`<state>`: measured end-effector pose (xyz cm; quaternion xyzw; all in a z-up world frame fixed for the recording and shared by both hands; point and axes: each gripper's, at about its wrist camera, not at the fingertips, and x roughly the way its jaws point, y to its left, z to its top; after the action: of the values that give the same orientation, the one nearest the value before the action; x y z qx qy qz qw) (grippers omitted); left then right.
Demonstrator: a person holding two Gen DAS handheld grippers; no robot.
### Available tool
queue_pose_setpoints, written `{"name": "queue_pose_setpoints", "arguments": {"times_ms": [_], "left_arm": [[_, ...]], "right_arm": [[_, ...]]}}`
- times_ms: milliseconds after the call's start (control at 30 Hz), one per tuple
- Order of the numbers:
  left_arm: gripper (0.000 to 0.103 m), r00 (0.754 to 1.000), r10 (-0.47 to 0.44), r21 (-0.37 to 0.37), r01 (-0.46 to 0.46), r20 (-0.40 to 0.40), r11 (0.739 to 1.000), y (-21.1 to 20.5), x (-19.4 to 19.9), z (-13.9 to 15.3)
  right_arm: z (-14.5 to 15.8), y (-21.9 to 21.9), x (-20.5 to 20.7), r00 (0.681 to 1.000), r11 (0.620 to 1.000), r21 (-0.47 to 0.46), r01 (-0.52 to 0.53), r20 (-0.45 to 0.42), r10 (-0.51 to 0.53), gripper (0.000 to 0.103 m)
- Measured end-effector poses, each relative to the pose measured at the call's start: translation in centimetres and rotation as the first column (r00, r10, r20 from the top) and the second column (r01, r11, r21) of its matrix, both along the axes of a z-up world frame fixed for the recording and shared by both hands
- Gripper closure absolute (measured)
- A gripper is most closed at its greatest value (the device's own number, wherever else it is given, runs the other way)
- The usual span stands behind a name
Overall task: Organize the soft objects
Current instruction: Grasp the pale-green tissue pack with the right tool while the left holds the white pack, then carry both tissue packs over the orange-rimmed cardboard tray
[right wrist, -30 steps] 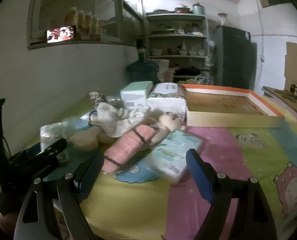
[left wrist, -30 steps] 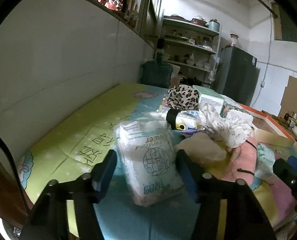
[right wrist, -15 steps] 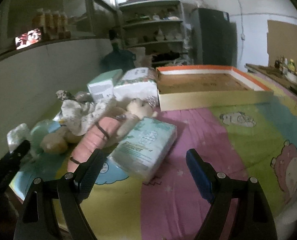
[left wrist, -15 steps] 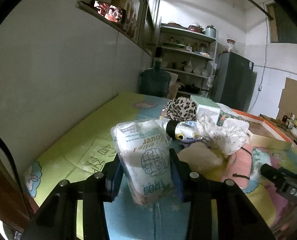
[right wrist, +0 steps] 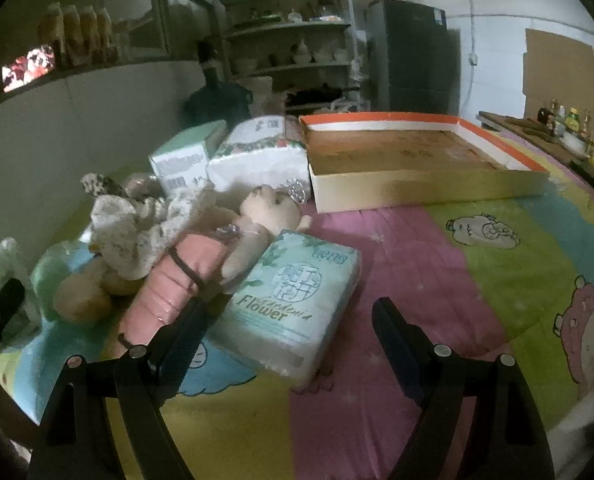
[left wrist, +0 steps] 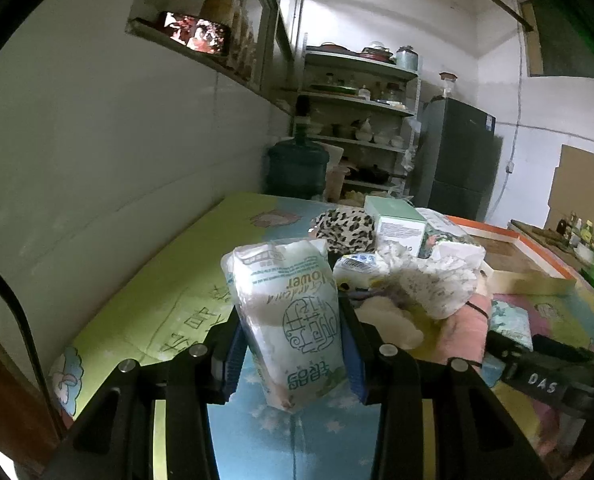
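- A soft tissue pack (left wrist: 293, 320) in crinkly white plastic with teal print is clamped upright between the blue pads of the left gripper (left wrist: 293, 354); its sides bulge where the pads press in, and its lower end hangs above the blue patch of the mat (left wrist: 145, 300).
- The pack sits at the left end of the cluttered pile, with the pale wall well to its left and an open stretch of green mat between them.
- Just behind and right of it lie a crumpled floral cloth (left wrist: 429, 284), a leopard-print fabric piece (left wrist: 347, 230) and a small green carton (left wrist: 397, 220).
- The right gripper (right wrist: 289, 330) has its jaws spread wide, holding nothing; its left pad sits beside a second tissue pack (right wrist: 297, 300), a flat, pillowy rectangle lying on the mat.
- Against that pack's left edge lies a pink rolled cloth (right wrist: 181, 280) cinched by dark bands, with a beige plush toy (right wrist: 271, 210) leaning over it.
- Further back stand a larger wrapped tissue bundle (right wrist: 257, 156) and a shallow cardboard tray (right wrist: 425, 184) with an orange rim, its bottom bare.
- To the right of the second pack the quilted pink and green mat lies open up to the tray's front wall.
- A water jug (left wrist: 297, 168), shelves (left wrist: 357, 92) and a dark refrigerator (left wrist: 457, 160) stand beyond the far edge.
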<state>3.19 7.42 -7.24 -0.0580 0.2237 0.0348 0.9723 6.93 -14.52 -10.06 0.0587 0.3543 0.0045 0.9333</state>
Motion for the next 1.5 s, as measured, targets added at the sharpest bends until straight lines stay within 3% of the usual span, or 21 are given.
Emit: {"name": "queue_pose_setpoints", "arguments": {"times_ms": [33,133,400,933,1500], "left_arm": [[0.06,1.0,-0.003,0.003,0.003,-0.001,1.0,-0.1,0.1,0.1],[0.06,1.0,-0.012,0.005,0.012,-0.009,1.0,-0.3,0.4,0.2],[0.06,0.999,-0.039,0.014,0.039,-0.019,0.999,-1.0,1.0,0.8],[0.06,0.986,-0.166,0.037,0.166,-0.009,0.985,-6.5,3.4,3.3],[0.06,0.939,-0.336,0.012,0.338,-0.069,0.941,-17.1,8.9,4.9]], "right_arm": [[0.0,0.0,0.1,1.0,1.0,-0.003,-0.001,-0.006,0.001,0.02],[0.0,0.2,0.3,1.0,1.0,-0.01,-0.012,-0.014,0.012,0.036],[0.3,-0.4,0.3,1.0,1.0,0.0,-0.018,-0.009,0.018,0.044],[3.4,-4.3,-0.4,0.996,0.998,0.055,-0.005,0.088,0.001,0.047],[6.8,-12.0,1.1,0.986,0.998,0.054,0.01,0.166,-0.019,0.047]]}}
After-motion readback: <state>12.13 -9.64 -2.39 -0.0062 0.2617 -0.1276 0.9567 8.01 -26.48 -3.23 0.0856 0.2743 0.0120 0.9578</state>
